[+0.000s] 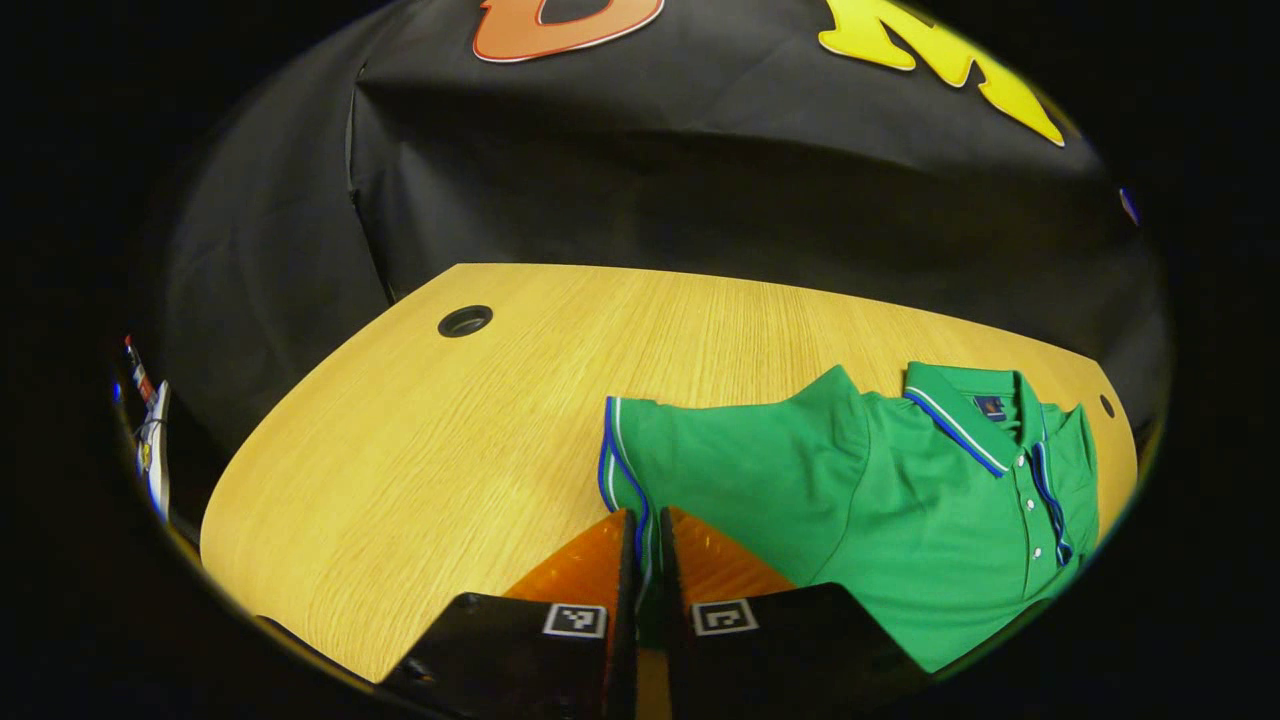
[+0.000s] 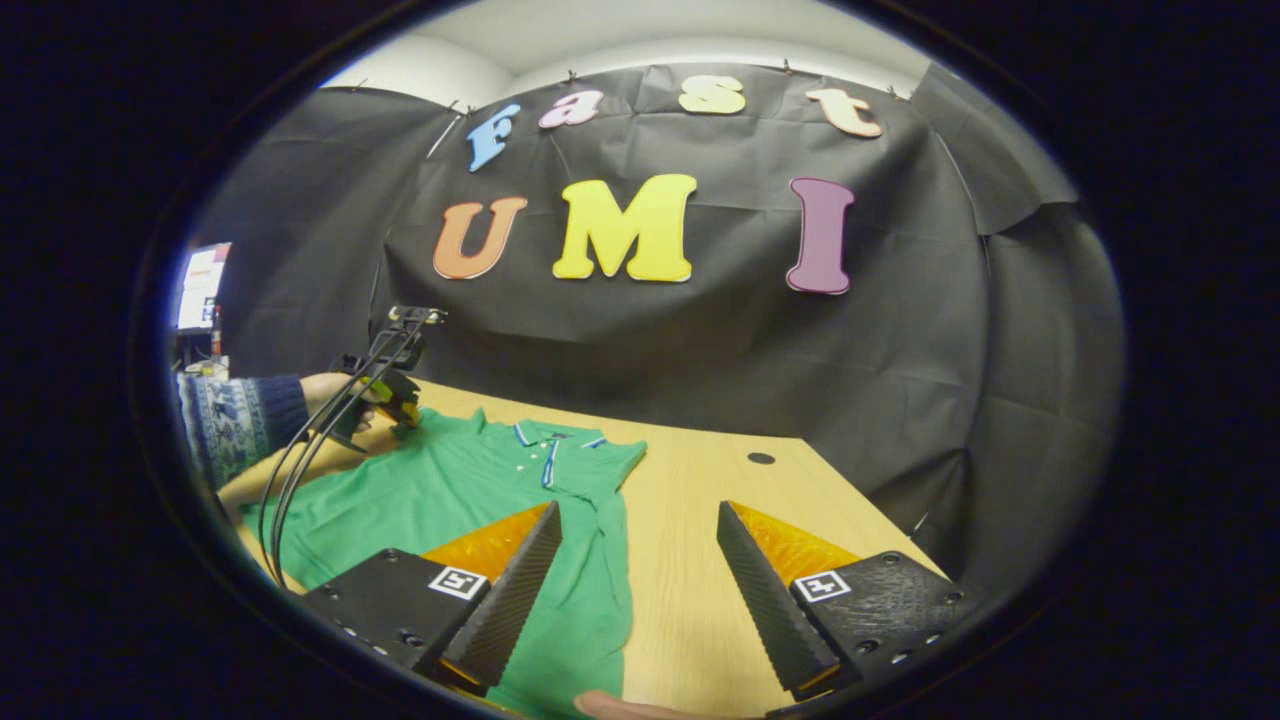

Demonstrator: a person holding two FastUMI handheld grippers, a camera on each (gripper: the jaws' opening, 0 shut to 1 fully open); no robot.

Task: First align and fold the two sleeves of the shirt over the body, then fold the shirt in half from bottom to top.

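Observation:
A green polo shirt [image 1: 900, 500] with blue-and-white trim lies collar-up on the wooden table [image 1: 450, 450]. One short sleeve [image 1: 720, 460] stretches out to the left, and my left gripper [image 1: 645, 515] is shut on its striped cuff. In the right gripper view, the shirt [image 2: 440, 490] lies at the left, and my right gripper [image 2: 637, 505] hovers open over the shirt's near edge and the bare table [image 2: 690, 600], holding nothing. Farther off, a hand [image 2: 325, 390] in a patterned sleeve holds the left gripper [image 2: 400, 405] at the shirt's far side.
A round cable hole [image 1: 465, 321] sits in the table's far left corner; another hole [image 2: 761, 458] lies beyond my right gripper. Black cloth walls stand close behind the table. Cables [image 2: 300, 470] trail from the left gripper. A fingertip [image 2: 610, 705] shows at the bottom edge.

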